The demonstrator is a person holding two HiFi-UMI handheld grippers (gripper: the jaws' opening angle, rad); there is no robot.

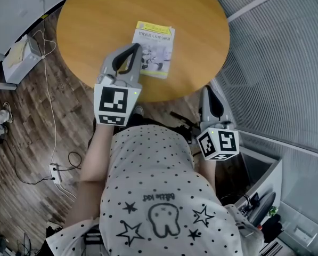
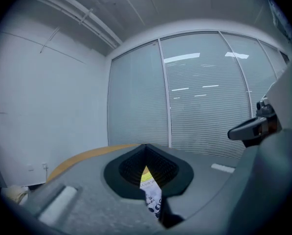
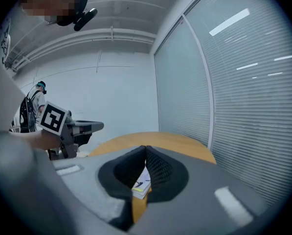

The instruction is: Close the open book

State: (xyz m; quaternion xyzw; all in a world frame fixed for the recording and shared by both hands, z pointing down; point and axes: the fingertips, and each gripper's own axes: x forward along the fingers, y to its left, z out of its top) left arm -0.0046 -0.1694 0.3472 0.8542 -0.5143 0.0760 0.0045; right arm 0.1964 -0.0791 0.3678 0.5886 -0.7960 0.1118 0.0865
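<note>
**Book lies shut on the round desk, both jaws closed and empty**

A thin paperback book with a white cover, a yellow band along its top edge and a cartoon drawing (image 1: 154, 49) lies flat and closed, cover up, on the round desk with an orange-brown wooden top (image 1: 95, 31). It sits on the near half of the desk, right of the middle in the head view, with bare wood all round it.

The left gripper, grey with a black-and-white marker cube at its back (image 1: 135, 48), hangs above the desk. In the head view its tips sit just at the book's left edge, though whether they touch it cannot be told from there. In the left gripper view the jaws are pressed together at the tips with nothing between them. The book's cover (image 2: 153, 199) shows only through the gap below the tips.

The right gripper, of the same grey build (image 1: 207, 90), is held at the desk's right-hand edge, well apart from the book. Its jaws also meet at the tips and hold nothing; the book (image 3: 140, 184) shows through the gap between them, lying on the desk beyond.

A person in a white shirt dotted with black spots and stars (image 1: 159, 207) holds both grippers. A white cable runs to a power strip (image 1: 55, 172) on the dark wood-grain floor (image 1: 20, 143).
</note>
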